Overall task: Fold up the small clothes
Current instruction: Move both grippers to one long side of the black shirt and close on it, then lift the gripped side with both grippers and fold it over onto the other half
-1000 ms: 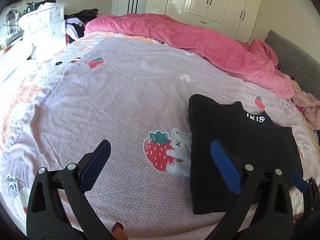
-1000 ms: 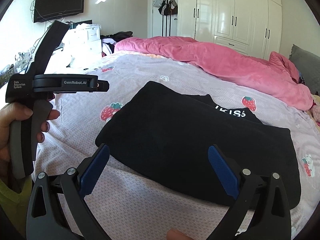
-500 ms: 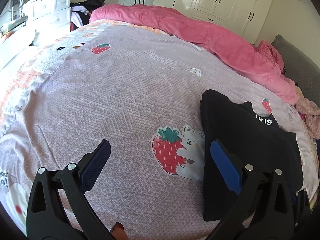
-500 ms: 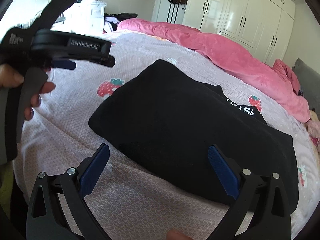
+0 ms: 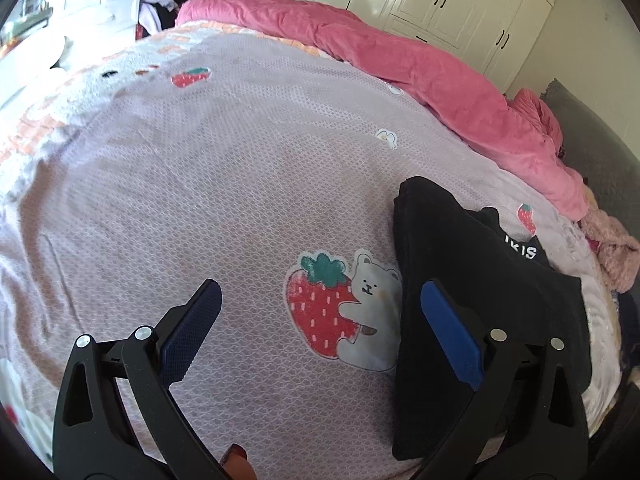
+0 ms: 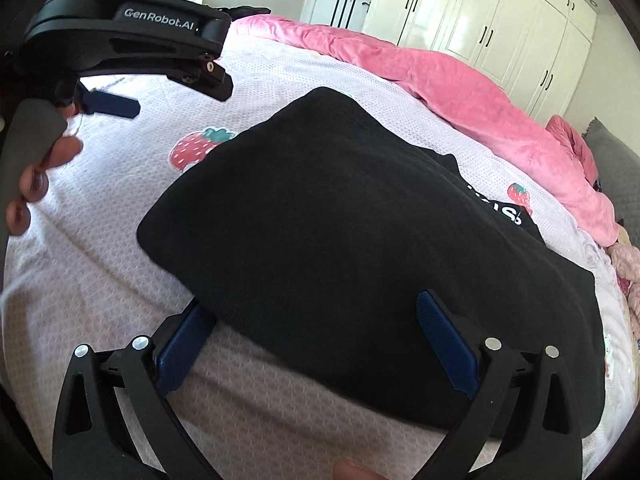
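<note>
Nearest the right wrist camera, the right hand-held gripper (image 6: 316, 344) is seen spread wide over the near edge of the folded black garment (image 6: 340, 240), nothing being pinched; its left blue pad (image 6: 184, 348) is partly tucked under that edge. The left hand-held gripper (image 5: 318, 334) is likewise held spread above the lilac bedsheet (image 5: 200, 184), with the strawberry-and-bear print (image 5: 344, 308) framed between its fingers. The garment (image 5: 472, 288) is laid flat on the bed, white lettering (image 5: 524, 250) shown at its far side. Beyond, a pink duvet (image 5: 400, 68) and white wardrobe doors (image 5: 460, 4) are seen.
</note>
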